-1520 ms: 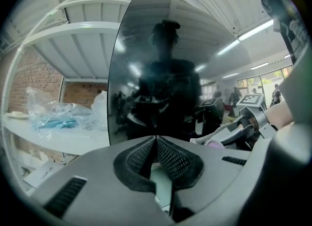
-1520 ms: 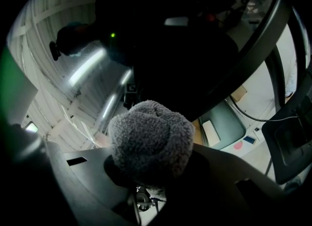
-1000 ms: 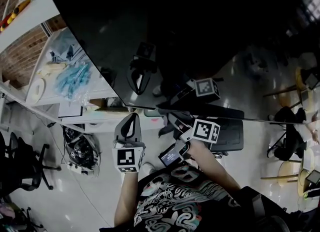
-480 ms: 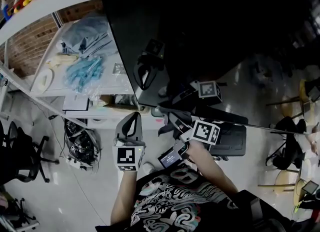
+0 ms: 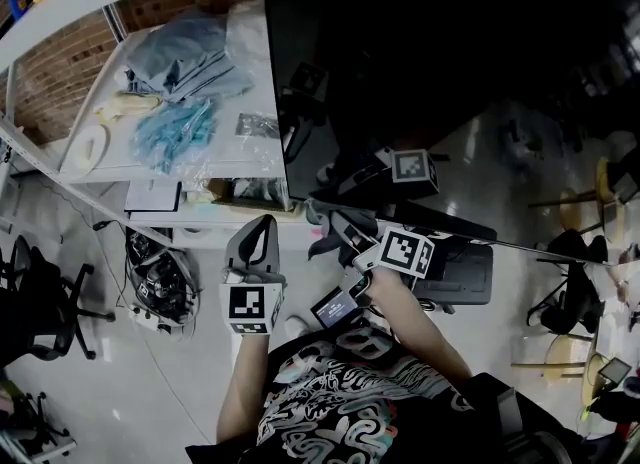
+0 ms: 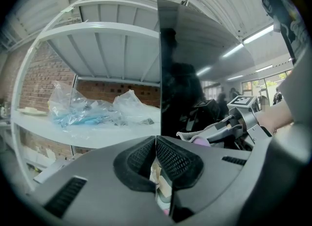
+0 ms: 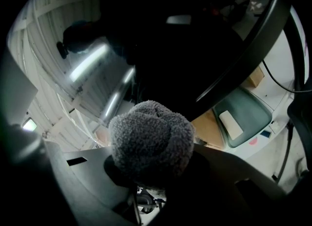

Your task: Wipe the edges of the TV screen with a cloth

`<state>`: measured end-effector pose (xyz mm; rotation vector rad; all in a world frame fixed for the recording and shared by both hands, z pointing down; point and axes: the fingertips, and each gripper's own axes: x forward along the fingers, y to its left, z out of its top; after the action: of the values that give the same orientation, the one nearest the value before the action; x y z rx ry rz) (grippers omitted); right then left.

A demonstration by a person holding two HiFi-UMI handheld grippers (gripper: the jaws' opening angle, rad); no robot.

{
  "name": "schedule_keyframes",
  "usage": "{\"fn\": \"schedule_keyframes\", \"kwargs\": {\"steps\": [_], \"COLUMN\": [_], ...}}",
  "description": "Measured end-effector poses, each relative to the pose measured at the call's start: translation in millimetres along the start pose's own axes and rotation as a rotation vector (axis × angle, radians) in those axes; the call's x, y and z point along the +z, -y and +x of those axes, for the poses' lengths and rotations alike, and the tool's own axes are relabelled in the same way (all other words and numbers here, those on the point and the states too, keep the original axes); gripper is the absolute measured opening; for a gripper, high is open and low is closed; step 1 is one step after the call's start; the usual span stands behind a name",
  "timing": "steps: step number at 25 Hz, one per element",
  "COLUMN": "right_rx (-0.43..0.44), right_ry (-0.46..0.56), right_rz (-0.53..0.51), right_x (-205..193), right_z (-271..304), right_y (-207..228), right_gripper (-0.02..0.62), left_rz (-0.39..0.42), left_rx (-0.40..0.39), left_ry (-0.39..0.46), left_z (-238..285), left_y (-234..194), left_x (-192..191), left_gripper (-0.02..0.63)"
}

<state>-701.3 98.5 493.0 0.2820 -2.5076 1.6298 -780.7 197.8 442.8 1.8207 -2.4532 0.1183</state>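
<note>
The big black TV screen (image 5: 450,62) fills the upper right of the head view, its lower left corner near the middle. My right gripper (image 5: 338,224) is just below that corner, shut on a grey fluffy cloth (image 5: 325,245). In the right gripper view the bunched cloth (image 7: 151,142) bulges out of the jaws in front of the dark screen (image 7: 170,40). My left gripper (image 5: 262,224) hangs left of the corner, shut and holding nothing. The left gripper view has its pads (image 6: 168,159) pressed together, the TV's left edge (image 6: 160,74) straight ahead and the cloth (image 6: 192,137) at right.
A white shelf (image 5: 250,157) left of the TV carries plastic bags (image 5: 175,132) of blue items. Cables and a power strip (image 5: 160,297) lie on the floor below it. A black office chair (image 5: 40,312) stands at far left. A teal tray (image 7: 241,115) sits under the screen.
The view has swung, so the TV's left edge now looks steeper and lies further right, and more of the shelf shows. Both grippers stay near the lower left corner, still shut.
</note>
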Motion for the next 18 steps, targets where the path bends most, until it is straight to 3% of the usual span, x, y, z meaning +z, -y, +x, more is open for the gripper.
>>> {"fn": "schedule_keyframes", "kwargs": {"steps": [18], "right_rx": [0.018], "right_ry": [-0.044], "right_rz": [-0.008], "right_x": [-19], "right_z": [43], "right_y": [-17], "right_gripper": [0.132], "left_rz": [-0.040], "left_rx": [0.017], "left_ry": [0.007], "left_z": [0], "left_y": [-39], "left_x": [-2], "left_gripper": [0.018]}}
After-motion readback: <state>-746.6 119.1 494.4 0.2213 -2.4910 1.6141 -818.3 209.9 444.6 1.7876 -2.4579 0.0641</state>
